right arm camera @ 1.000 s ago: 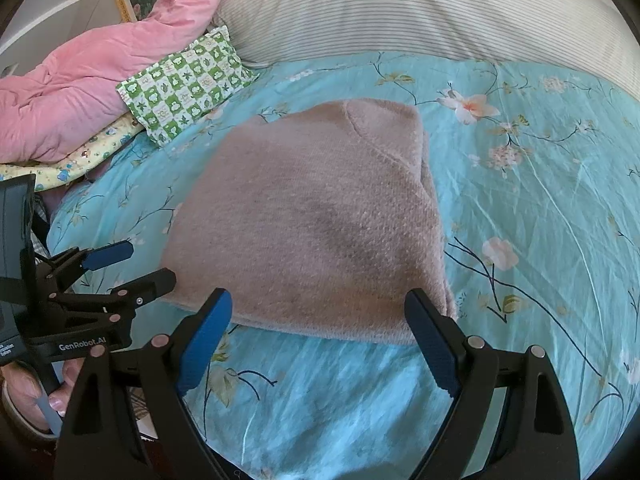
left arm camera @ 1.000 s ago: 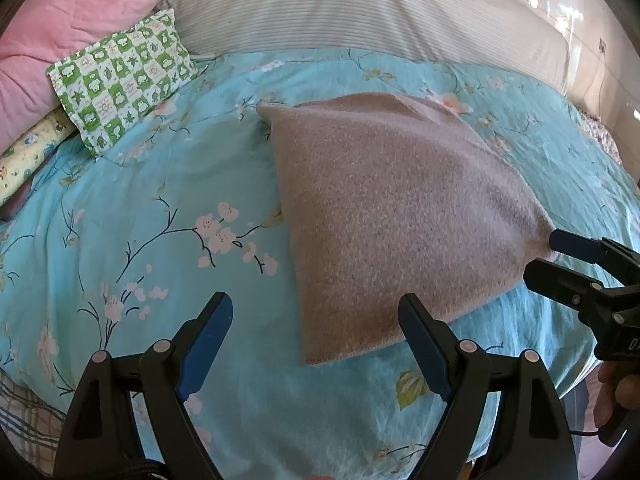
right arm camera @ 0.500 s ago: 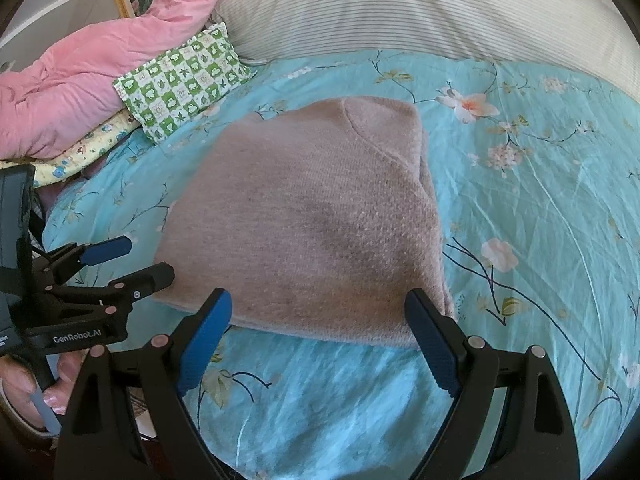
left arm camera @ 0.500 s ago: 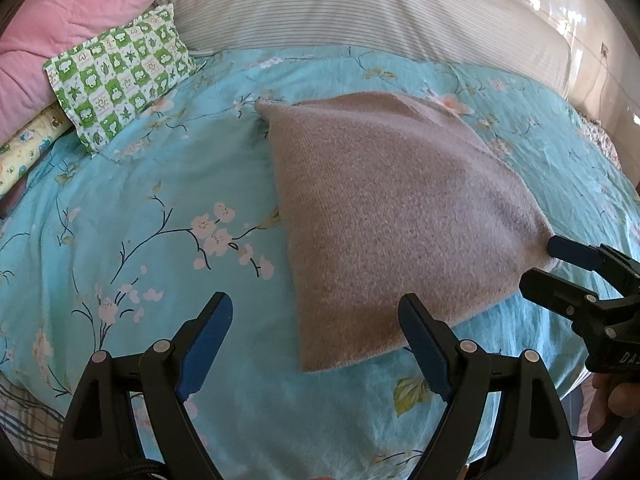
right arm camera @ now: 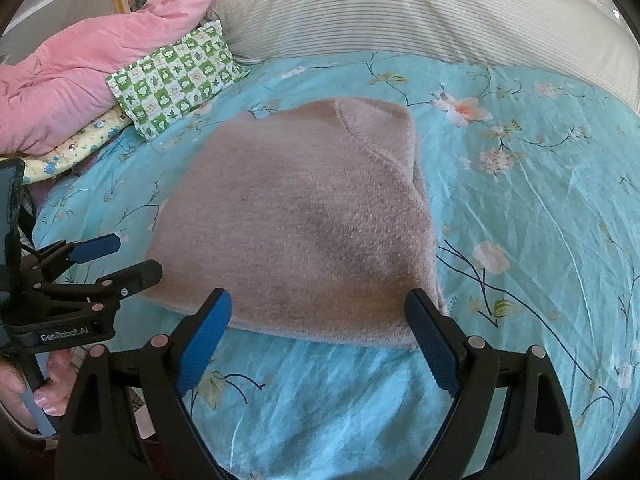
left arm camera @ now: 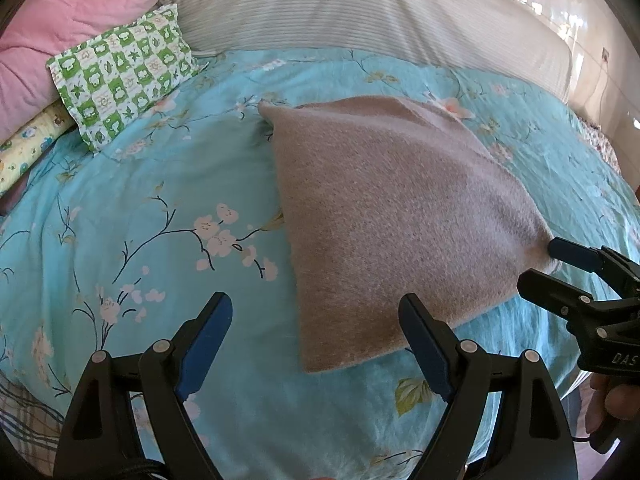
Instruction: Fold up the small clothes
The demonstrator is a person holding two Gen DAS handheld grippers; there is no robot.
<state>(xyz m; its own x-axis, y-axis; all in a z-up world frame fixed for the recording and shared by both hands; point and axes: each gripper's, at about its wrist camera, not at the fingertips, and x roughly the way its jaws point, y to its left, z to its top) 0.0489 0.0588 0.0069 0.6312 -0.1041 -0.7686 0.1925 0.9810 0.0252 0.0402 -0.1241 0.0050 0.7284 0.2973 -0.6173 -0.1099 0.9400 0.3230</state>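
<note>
On bed, mid-sheet: tan knit garment (right arm camera: 296,232) lying flat on turquoise floral bedsheet (right arm camera: 540,240), already folded into a compact layered wedge, neck end pointing toward striped bolster (right arm camera: 400,12). Looks like a late stage of the fold, judged from doubled edges along right side.

Left gripper (left arm camera: 316,340) spread wide, nothing between jaws, hovering just off garment's near-left corner. Right gripper (right arm camera: 320,340) also spread wide and empty, straddling near hem from above; no contact visible. Each visible in the other's view: right gripper tip just beside garment's right corner, touching or not unclear.

Placement rationale, as a guess: one gripper per near corner, jaws open and angled down, staged for a symmetric pinch on the hem so both corners lift together and fold stays square. Alternative: just released, fold finished.

Clutter kept clear of work area: green checked pillow (left arm camera: 120,80), pink quilt (right arm camera: 80,72) pushed to far left.

Risk: thick knit, layers may slip apart if only top ply pinched.
</note>
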